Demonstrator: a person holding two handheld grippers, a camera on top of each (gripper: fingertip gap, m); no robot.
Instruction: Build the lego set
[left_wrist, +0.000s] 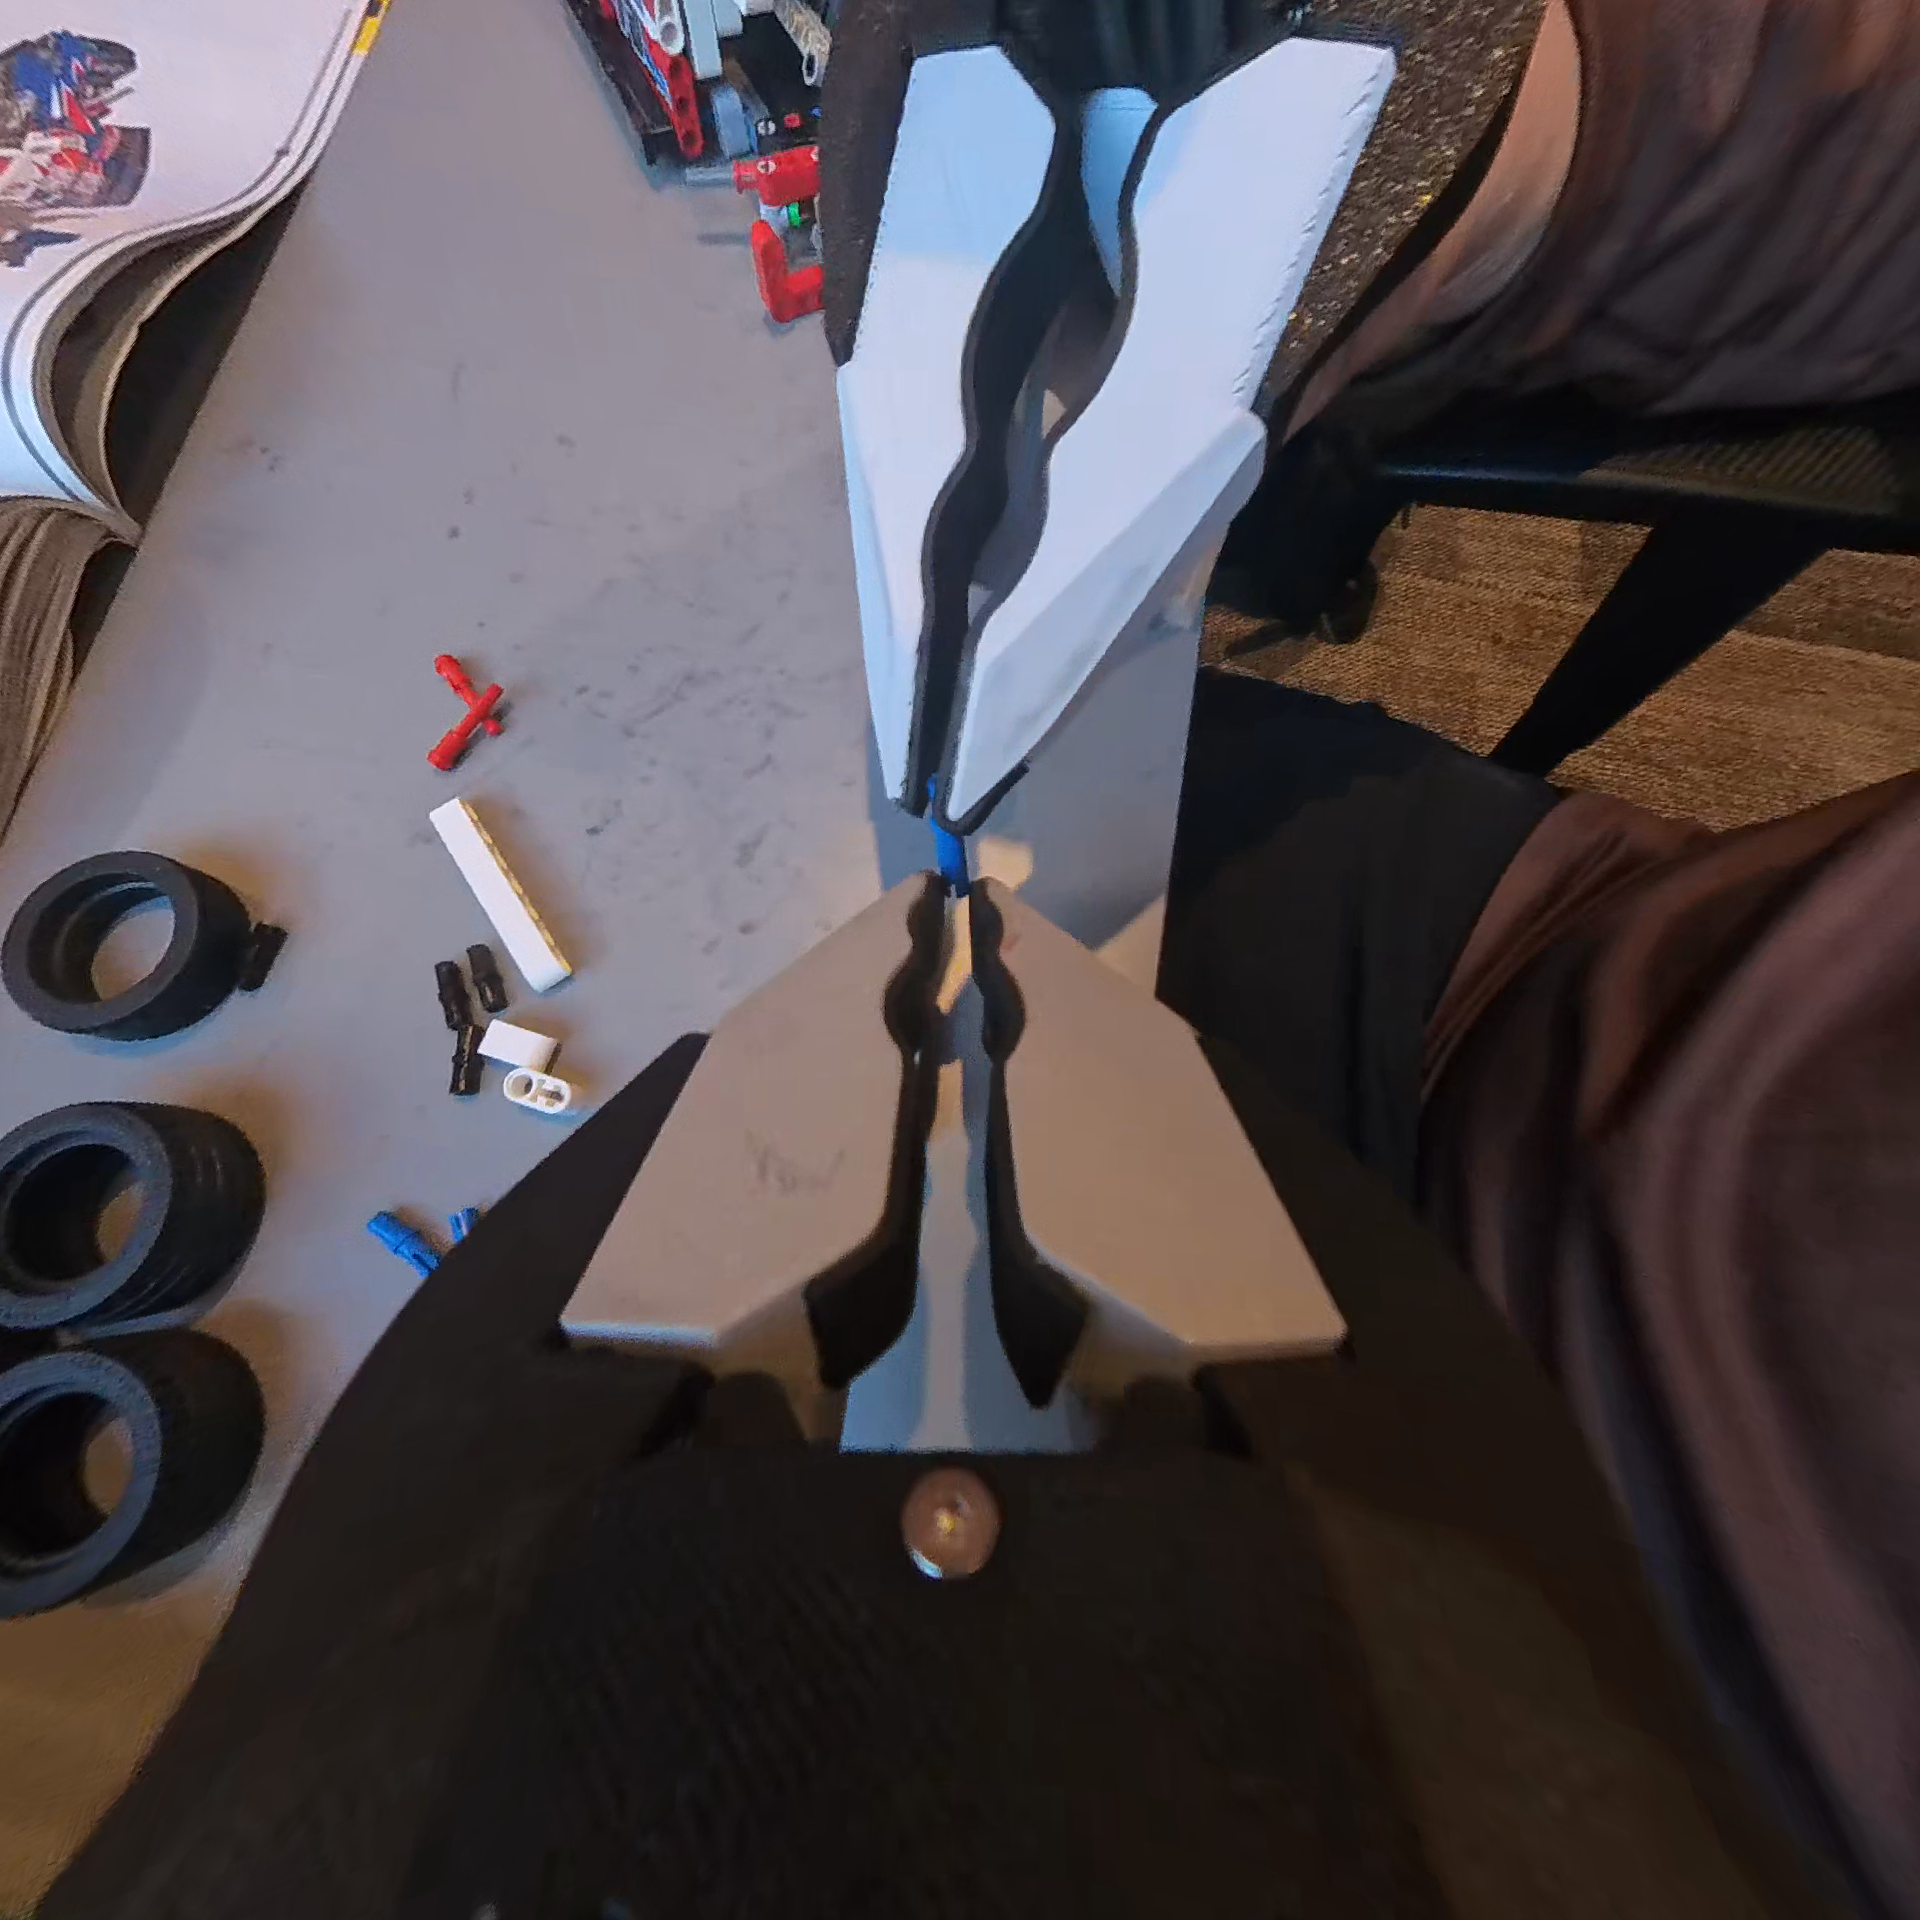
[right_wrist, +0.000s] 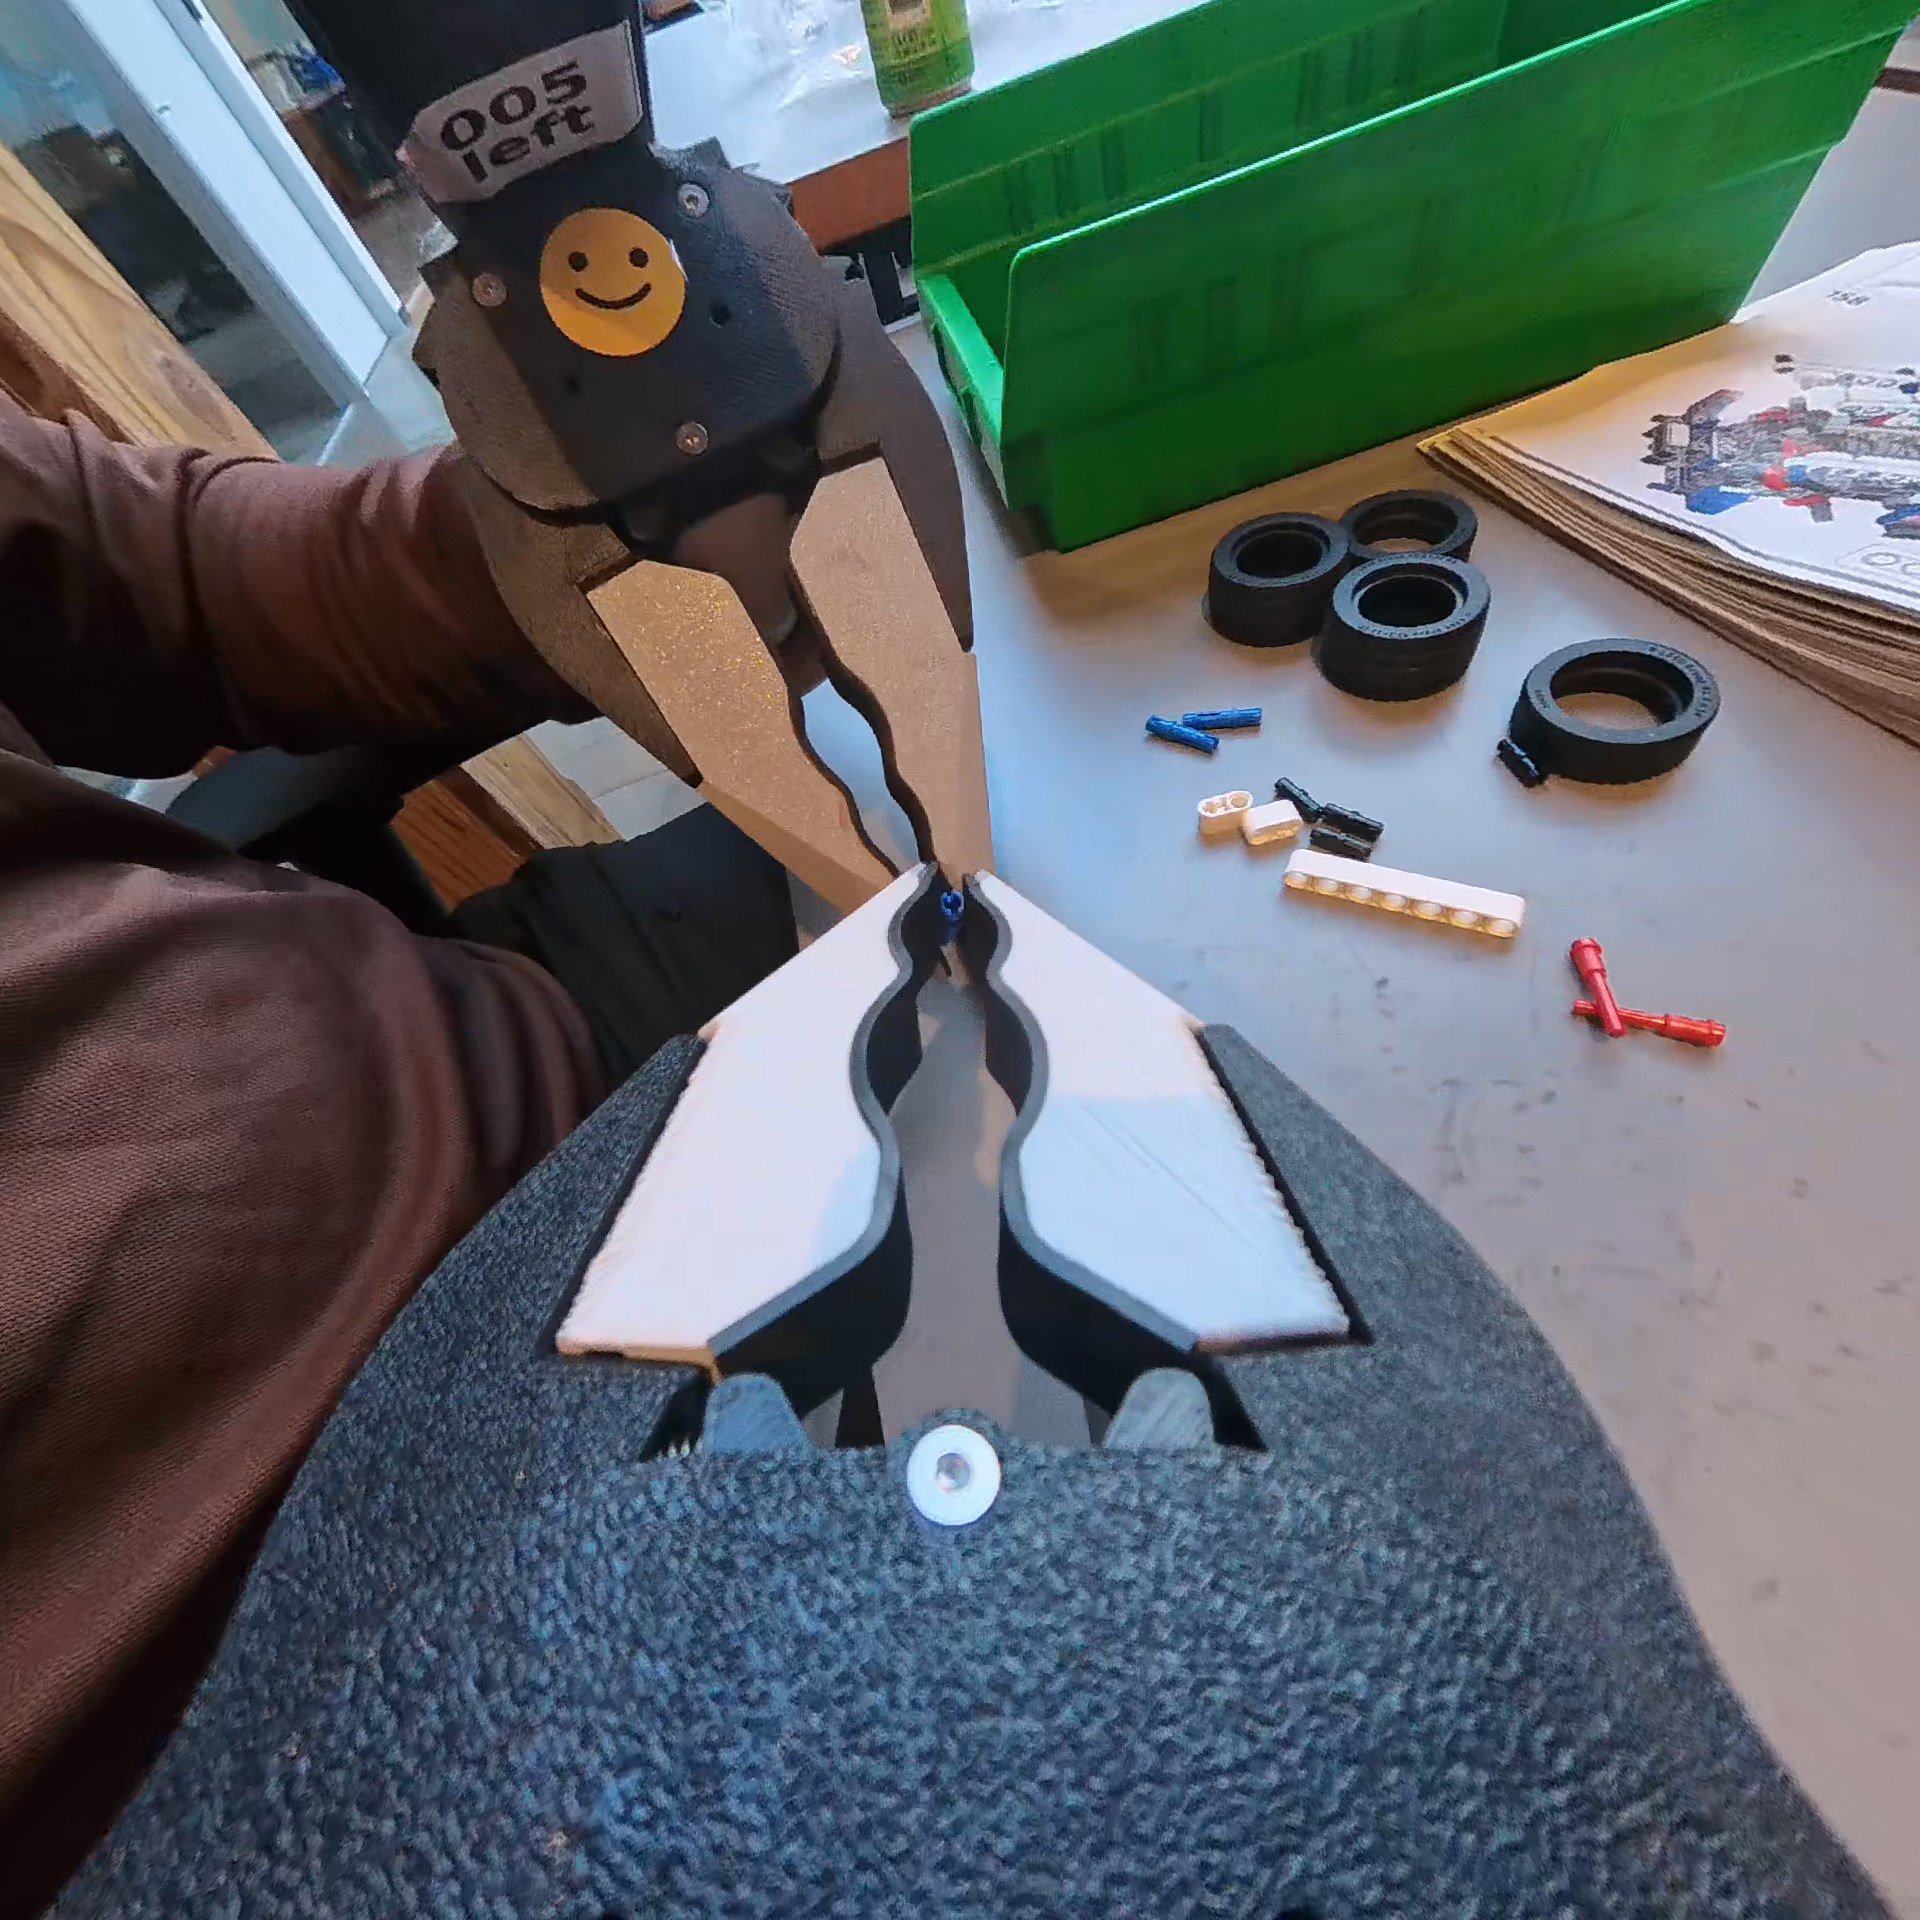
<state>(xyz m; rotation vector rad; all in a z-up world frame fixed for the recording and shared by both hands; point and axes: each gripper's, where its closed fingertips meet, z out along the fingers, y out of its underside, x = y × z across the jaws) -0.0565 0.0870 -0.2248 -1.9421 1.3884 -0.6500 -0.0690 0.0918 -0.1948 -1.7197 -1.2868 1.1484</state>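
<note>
Blue pin (left_wrist: 950, 847) pinched tip-to-tip by left gripper (left_wrist: 954, 888) and right gripper (right_wrist: 948, 902) fingers; four tyres (right_wrist: 1408, 613), two red pins (right_wrist: 1642, 1003).

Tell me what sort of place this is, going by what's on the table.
Probably an office or lab workbench set up for model building: a grey table holds loose Lego parts such as black tyres and a white beam, an open instruction booklet, and a green storage bin behind them.
</note>
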